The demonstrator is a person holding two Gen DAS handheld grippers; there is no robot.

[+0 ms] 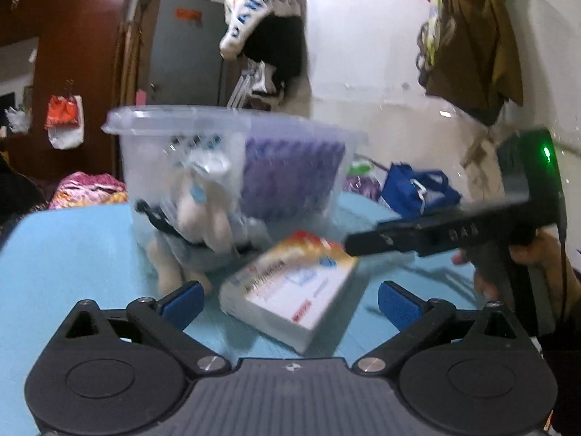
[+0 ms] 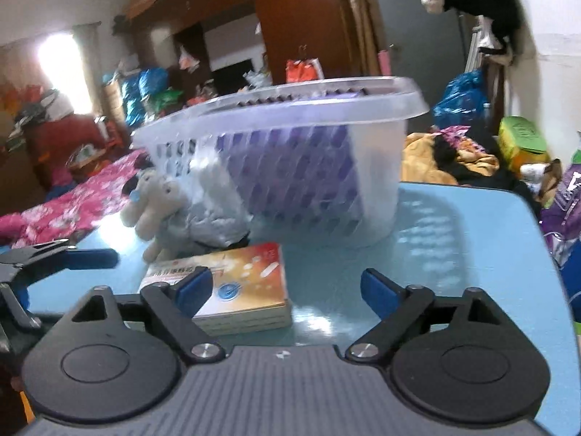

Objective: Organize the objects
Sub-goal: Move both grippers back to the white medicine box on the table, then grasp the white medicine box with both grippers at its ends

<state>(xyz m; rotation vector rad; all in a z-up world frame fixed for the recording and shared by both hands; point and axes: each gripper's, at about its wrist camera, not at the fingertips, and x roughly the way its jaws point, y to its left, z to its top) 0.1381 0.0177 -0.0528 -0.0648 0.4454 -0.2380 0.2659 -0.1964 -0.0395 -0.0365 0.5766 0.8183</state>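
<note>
A clear plastic basket (image 1: 152, 134) (image 2: 385, 167) stands on the light blue table (image 1: 65, 247) (image 2: 454, 239), with a purple pack (image 1: 290, 178) (image 2: 290, 174) inside. A small plush toy (image 1: 203, 232) (image 2: 156, 210) in a plastic bag leans against the basket's outside. A white and orange box (image 1: 290, 290) (image 2: 250, 283) lies flat on the table in front of it. My left gripper (image 1: 288, 303) is open, its fingers either side of the box, just short of it. My right gripper (image 2: 285, 290) is open and empty over the box's right end; it also shows in the left wrist view (image 1: 435, 236).
A blue bag (image 1: 417, 189) and a purple packet lie at the table's back edge by the white wall. Clothes hang on the wall above. A bed with a pink floral cover (image 2: 72, 203) and room clutter lie beyond the table. Green and purple packets (image 2: 523, 141) sit off its right edge.
</note>
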